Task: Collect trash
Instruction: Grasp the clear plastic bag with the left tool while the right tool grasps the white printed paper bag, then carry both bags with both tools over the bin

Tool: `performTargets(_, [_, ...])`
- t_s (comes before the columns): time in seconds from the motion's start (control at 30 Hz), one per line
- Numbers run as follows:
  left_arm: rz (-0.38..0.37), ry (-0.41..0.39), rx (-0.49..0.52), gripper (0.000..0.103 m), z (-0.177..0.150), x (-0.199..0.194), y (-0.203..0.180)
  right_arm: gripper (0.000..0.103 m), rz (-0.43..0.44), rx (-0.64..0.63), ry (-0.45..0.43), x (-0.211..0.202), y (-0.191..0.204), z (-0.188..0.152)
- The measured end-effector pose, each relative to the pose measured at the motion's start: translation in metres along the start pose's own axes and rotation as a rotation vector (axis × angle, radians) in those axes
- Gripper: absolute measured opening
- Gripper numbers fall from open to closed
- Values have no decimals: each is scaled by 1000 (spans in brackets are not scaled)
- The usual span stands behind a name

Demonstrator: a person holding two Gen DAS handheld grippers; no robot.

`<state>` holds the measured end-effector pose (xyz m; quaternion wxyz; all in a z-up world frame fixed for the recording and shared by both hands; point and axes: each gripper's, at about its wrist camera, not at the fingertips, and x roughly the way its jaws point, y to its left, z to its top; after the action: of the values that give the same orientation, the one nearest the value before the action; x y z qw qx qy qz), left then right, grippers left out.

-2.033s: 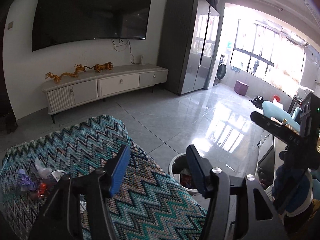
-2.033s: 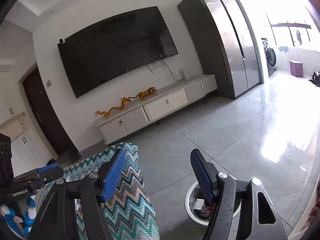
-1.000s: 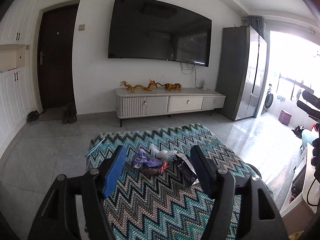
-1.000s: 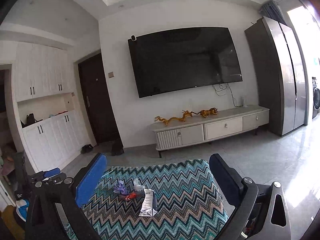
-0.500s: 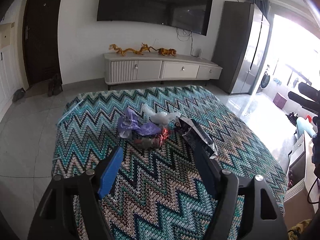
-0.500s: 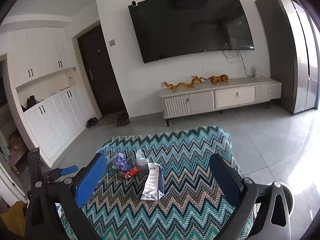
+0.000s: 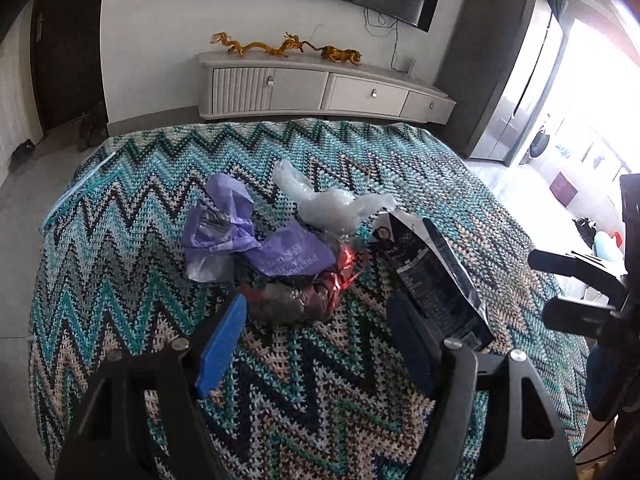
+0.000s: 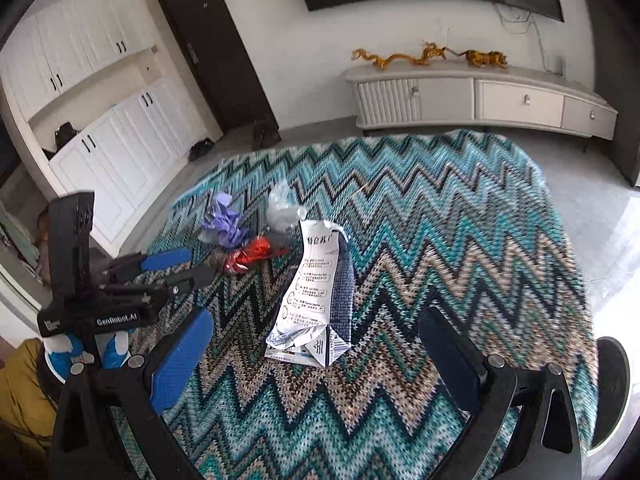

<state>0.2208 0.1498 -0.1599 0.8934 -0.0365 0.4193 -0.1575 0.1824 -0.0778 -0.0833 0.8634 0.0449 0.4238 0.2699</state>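
Observation:
A small heap of trash lies on the zigzag-patterned cloth [image 7: 120,208] over the table. It holds a crumpled purple plastic bag [image 7: 240,240], a clear plastic bag [image 7: 332,204], a red foil wrapper [image 7: 340,276] and a grey wrapper [image 7: 280,300]. My left gripper [image 7: 316,332] is open just short of the grey and red wrappers, with nothing between its pads. A torn silver pouch [image 8: 316,292] lies flat to the right of the heap. Just in front of it my right gripper [image 8: 316,356] stands wide open and empty. The left gripper [image 8: 198,266] also shows in the right wrist view, beside the red foil [image 8: 252,258].
A grey TV cabinet [image 7: 320,88] with golden figurines stands against the far wall under a dark screen. White cupboards [image 8: 100,132] and a dark door [image 8: 216,48] are to the left. A round bin [image 8: 608,392] stands on the floor by the table's right side.
Both grippers have come down and tipped toward the table. The trash heap and the pouch now lie close in front of the fingers, and the wall and screen have slid up out of view.

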Motion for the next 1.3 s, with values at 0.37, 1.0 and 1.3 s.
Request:
performTargets(0.37, [-10, 44, -100, 70, 7, 25, 13, 103, -17, -60, 91, 58, 1, 4])
performTargets(1.0, [-76, 56, -82, 26, -32, -11, -6, 53, 1, -57, 139, 39, -5, -28])
performTargets(1.3, [-95, 13, -56, 25, -55, -61, -27, 53, -15, -45, 83, -13, -4, -41])
